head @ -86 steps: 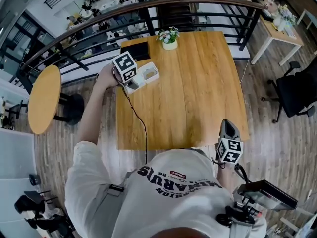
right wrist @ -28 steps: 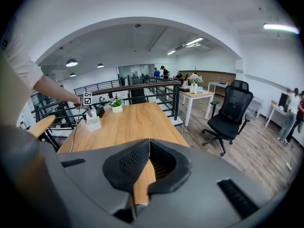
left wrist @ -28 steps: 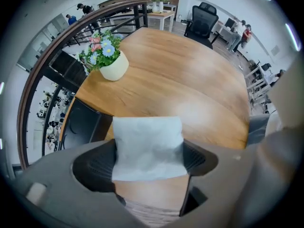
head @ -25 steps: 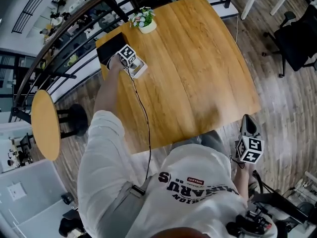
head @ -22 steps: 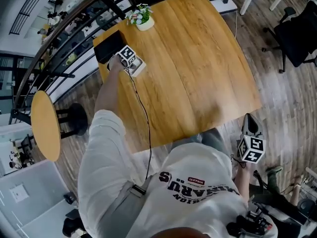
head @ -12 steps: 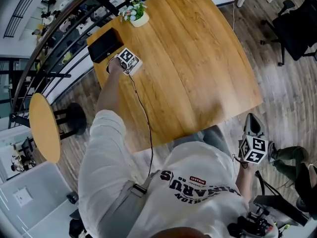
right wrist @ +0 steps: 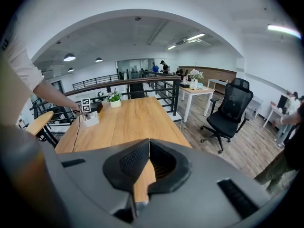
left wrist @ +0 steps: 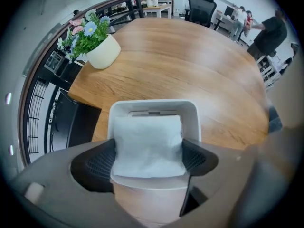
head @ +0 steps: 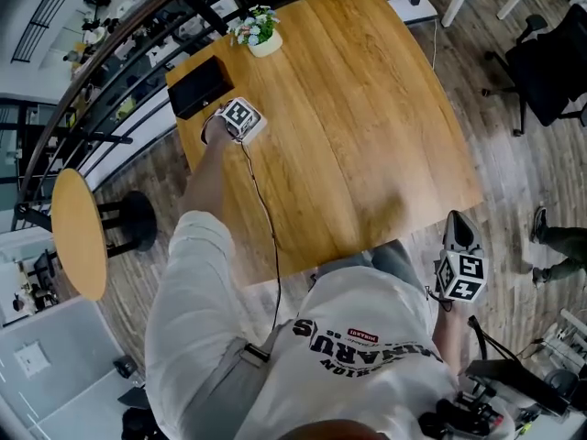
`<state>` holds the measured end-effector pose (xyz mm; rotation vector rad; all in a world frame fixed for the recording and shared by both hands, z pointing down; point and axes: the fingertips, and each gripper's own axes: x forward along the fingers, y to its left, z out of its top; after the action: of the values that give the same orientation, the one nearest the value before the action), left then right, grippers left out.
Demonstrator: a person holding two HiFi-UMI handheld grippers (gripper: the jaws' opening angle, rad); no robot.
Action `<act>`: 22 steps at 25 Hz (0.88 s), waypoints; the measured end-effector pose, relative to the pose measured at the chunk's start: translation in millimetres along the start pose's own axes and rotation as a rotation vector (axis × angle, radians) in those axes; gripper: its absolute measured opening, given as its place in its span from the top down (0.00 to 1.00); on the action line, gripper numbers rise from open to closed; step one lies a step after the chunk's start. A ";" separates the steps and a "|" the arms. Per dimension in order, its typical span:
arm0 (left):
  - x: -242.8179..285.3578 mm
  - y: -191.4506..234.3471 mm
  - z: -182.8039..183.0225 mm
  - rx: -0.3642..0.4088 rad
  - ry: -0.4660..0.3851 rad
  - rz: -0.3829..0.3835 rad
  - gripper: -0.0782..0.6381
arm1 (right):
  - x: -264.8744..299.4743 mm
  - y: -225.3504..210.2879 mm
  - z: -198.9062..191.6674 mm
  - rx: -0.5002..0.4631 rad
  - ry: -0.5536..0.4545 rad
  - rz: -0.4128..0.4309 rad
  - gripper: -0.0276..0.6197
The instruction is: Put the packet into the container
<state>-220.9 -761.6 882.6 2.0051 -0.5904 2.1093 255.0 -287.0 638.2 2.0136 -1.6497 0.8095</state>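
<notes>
A white packet (left wrist: 148,146) is pinched between the pads of my left gripper (left wrist: 148,158), which is shut on its two sides. It hangs over the opening of the white container (left wrist: 192,115), and its lower end is hidden behind the near wall. In the head view the left gripper (head: 250,126) covers most of the container (head: 259,128) near the table's far left corner. My right gripper (right wrist: 149,142) is shut with nothing in it. It hangs off the table's near right corner beside my hip (head: 457,223).
On the wooden table (head: 367,126) a black box (head: 199,86) lies just behind the container. A flower pot (head: 258,37) stands at the far edge. A round stool (head: 78,223) is at the left, an office chair (head: 555,62) and a passer-by's legs (head: 558,246) at the right.
The left gripper has stayed at the container with the packet in it. The head view has shifted a little. A passer-by's legs have moved along the floor at the right.
</notes>
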 end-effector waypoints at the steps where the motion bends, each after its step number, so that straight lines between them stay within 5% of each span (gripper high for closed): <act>1: -3.6 1.9 0.9 -0.001 -0.011 0.012 0.30 | 0.1 -0.8 2.0 -0.003 -0.005 0.001 0.94; 6: -47.7 5.1 19.4 0.011 -0.143 0.031 0.24 | 1.0 0.8 11.3 -0.015 -0.030 0.019 0.94; 13: -179.6 25.2 33.5 -0.069 -0.430 0.215 0.24 | 5.9 27.6 72.4 -0.093 -0.176 0.109 0.94; 17: -269.3 0.1 35.0 -0.136 -0.653 0.258 0.24 | -1.7 41.8 123.5 -0.131 -0.296 0.157 0.94; 22: -415.7 -45.2 3.9 -0.228 -0.996 0.406 0.24 | -16.6 76.2 174.7 -0.187 -0.420 0.241 0.94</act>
<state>-166.5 -662.0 480.2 2.8600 -1.3826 0.9299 209.2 -403.2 493.3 1.9689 -2.1416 0.2955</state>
